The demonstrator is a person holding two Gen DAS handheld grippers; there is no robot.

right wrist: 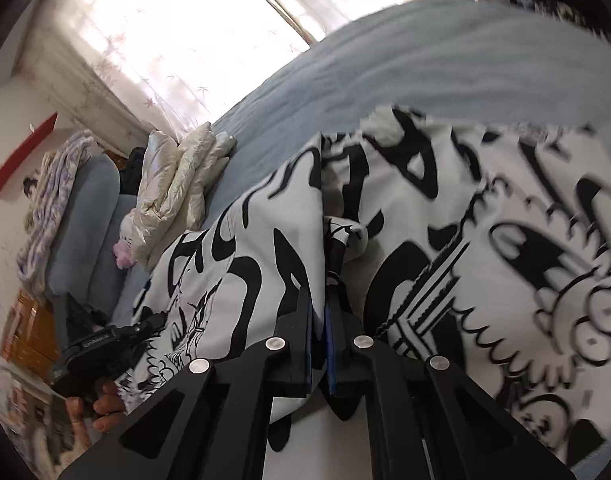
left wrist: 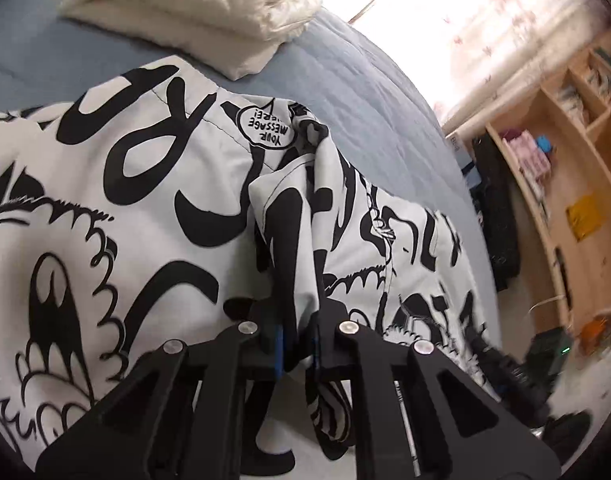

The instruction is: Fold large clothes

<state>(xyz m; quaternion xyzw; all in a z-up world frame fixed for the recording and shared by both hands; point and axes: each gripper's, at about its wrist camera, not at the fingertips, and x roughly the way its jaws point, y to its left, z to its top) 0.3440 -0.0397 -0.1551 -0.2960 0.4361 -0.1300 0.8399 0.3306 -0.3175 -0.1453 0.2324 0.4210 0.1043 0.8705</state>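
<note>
Garment, white with black print, is spread on the blue bed cover. At the left, a bunched fold is pinched by the left gripper; at the right, another is clamped by the right gripper, presumably so both near edges can be carried across together.
</note>
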